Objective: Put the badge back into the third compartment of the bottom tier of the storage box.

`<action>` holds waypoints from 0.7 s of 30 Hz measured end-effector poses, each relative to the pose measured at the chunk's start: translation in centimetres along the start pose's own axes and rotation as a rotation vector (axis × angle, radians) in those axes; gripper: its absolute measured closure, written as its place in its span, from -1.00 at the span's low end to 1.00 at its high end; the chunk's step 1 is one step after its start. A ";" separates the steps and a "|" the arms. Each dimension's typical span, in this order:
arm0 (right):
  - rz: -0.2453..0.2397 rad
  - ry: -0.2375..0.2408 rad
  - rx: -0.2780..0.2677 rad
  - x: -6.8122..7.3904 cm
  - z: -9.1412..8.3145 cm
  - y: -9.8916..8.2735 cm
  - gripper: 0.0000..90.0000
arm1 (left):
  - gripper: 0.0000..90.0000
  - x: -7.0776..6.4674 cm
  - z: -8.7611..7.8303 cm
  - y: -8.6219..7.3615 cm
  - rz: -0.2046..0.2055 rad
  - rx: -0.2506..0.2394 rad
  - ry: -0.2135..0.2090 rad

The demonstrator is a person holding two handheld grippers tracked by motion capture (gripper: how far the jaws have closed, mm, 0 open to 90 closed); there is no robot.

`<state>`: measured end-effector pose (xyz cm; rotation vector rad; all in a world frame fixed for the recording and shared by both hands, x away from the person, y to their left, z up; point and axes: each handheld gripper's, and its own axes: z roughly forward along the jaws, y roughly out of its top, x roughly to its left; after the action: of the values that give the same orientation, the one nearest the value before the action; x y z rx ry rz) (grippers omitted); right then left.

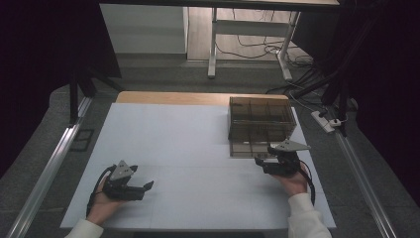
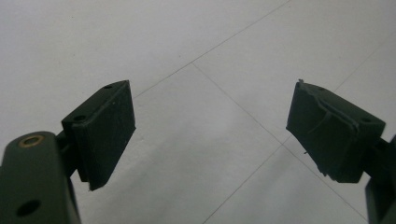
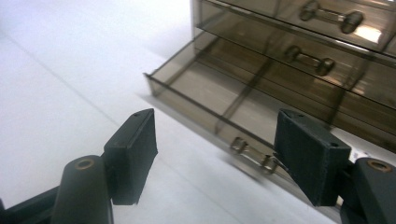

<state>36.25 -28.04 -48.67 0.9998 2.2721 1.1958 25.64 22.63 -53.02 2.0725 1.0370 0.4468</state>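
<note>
A: Where is the drawer unit?
B: The smoky clear drawer unit [image 1: 260, 120] stands right of centre in the high view, toward the upper edge of the white table [image 1: 173, 148]. Its bottom drawer [image 1: 250, 148] is pulled out toward the lower edge of the frame.
A: And the right gripper?
B: The right gripper [image 1: 263, 162] is just below that open drawer, at centre right. In the right gripper view its jaws stand partly apart with nothing between them, and the drawer's handle [image 3: 254, 153] lies just beyond them, close to the right-hand jaw.
A: The left one?
B: The left gripper [image 1: 147, 187] sits at lower left, jaws spread wide over bare table, holding nothing.
</note>
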 end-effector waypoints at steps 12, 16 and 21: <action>-0.043 0.078 -0.033 1.6 -1.2 -2.6 -0.34 | -0.66 -0.1 0.1 0.0 0.002 0.008 0.000; -0.066 0.099 -0.015 2.0 -1.4 -3.5 -0.34 | -0.66 -0.1 0.1 0.0 0.003 0.008 0.001; -0.106 0.114 -0.012 2.5 -1.7 -4.0 -0.35 | -0.66 -0.1 0.1 0.1 0.004 0.006 0.003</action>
<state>31.90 -28.61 -51.01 0.8149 2.3697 1.2497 25.67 22.47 -53.04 2.0799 1.0379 0.4493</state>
